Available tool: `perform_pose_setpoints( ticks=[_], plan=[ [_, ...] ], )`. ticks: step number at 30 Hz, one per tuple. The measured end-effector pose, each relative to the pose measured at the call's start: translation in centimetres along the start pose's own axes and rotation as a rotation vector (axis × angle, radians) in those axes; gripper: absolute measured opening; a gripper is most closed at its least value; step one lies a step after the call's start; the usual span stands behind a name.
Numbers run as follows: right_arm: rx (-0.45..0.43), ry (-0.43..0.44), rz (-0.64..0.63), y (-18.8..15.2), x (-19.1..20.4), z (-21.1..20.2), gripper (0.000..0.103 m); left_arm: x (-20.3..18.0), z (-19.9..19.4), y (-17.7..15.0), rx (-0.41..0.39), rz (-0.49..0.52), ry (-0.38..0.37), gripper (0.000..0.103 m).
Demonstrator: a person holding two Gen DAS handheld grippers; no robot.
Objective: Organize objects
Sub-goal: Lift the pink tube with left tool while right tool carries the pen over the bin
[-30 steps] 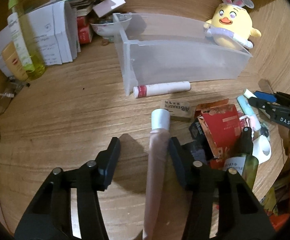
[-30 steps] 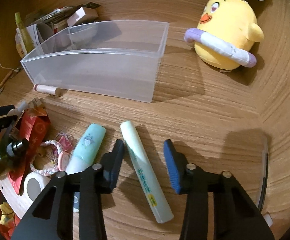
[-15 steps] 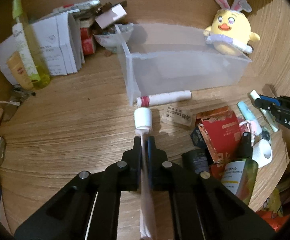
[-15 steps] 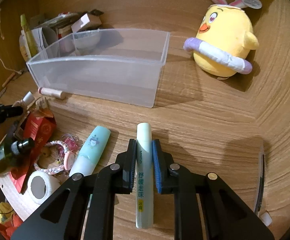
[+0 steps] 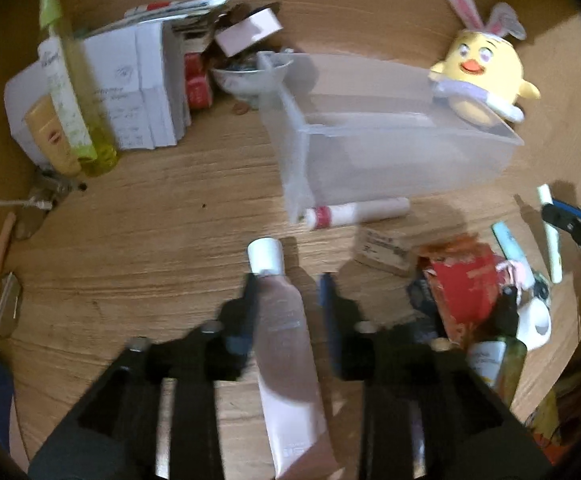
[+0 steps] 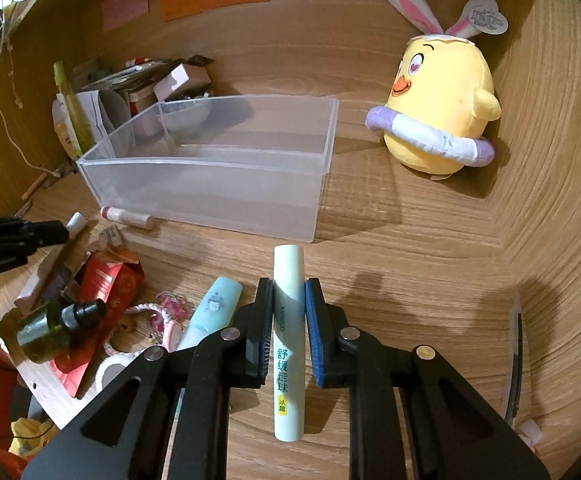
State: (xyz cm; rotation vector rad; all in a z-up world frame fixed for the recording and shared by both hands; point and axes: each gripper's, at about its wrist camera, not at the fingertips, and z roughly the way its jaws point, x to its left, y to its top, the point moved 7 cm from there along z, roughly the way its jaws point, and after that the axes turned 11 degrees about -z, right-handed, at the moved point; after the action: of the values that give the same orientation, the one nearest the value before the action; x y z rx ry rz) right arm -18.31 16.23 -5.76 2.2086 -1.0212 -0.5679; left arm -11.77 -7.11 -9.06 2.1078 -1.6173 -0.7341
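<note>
Right gripper (image 6: 288, 320) is clamped on the pale green stick tube (image 6: 288, 344), pads pressing both sides at mid-length, cap end pointing toward the clear plastic bin (image 6: 206, 168). The tube looks lifted off the wooden desk (image 6: 430, 248), its shadow falling below it.

Left gripper (image 5: 288, 308) has its jaws opening around the pink tube with the white cap (image 5: 286, 344). The tube sits between them, touching the left pad with a gap on the right, so no firm grip as far as the blurred frame shows.

Bin looks empty; a white-and-red stick (image 5: 354, 212) lies against its near wall, outside.

Step in hand, as I read it: pick items off the desk and load the bin — right side is mid-carry, left side has not secured its tube.

Next move calls for:
- right: carry forward over the near wall, clear the rim, then let go inside
- left: re-centre on the pink tube and close before lifting — a soft tube can slip or fold

Clutter pile (image 6: 106, 288) beside the bin remains unsorted.
</note>
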Motion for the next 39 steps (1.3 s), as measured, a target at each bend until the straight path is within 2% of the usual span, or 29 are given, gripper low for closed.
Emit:
perform_pose_setpoints(
  ticks=[3,10,11,12,13,14,17,25,32,39],
  plan=[
    [-0.019,0.0,0.002,0.6,-0.1,-0.4,0.014,0.7,0.1,0.4,-0.016,-0.009,0.019,0.048],
    [-0.073,-0.007,0.002,2.5,-0.1,-1.3,0.014,0.9,2.3,0.8,0.058,0.0,0.017,0.047],
    [-0.08,-0.007,0.004,2.7,-0.1,-1.4,0.014,0.8,2.6,0.9,0.061,0.001,0.013,0.046],
    [-0.09,-0.01,0.008,3.0,-0.1,-1.5,0.014,0.8,2.6,1.0,0.051,0.006,0.02,0.035],
    [-0.096,-0.012,0.01,3.2,-0.2,-1.6,0.014,0.7,2.7,1.0,0.049,0.013,0.022,0.03],
    [-0.103,-0.014,0.012,3.5,-0.3,-1.7,0.014,0.6,2.7,1.0,0.047,0.018,0.022,0.021],
    [-0.12,-0.016,0.02,4.0,-0.5,-2.0,0.014,0.6,2.4,1.0,0.036,0.018,0.017,0.02],
    [-0.189,-0.02,0.043,6.1,-1.2,-3.6,0.014,-0.3,-1.3,2.1,-0.092,0.053,0.045,0.02],
    [-0.253,-0.025,0.033,8.4,-1.1,-4.9,0.014,-1.7,-5.8,5.0,-0.232,0.064,0.014,0.02],
    [-0.294,-0.02,0.023,10.8,-1.0,-5.1,0.014,-2.6,-9.3,7.7,-0.334,0.043,-0.019,0.02]
  ],
)
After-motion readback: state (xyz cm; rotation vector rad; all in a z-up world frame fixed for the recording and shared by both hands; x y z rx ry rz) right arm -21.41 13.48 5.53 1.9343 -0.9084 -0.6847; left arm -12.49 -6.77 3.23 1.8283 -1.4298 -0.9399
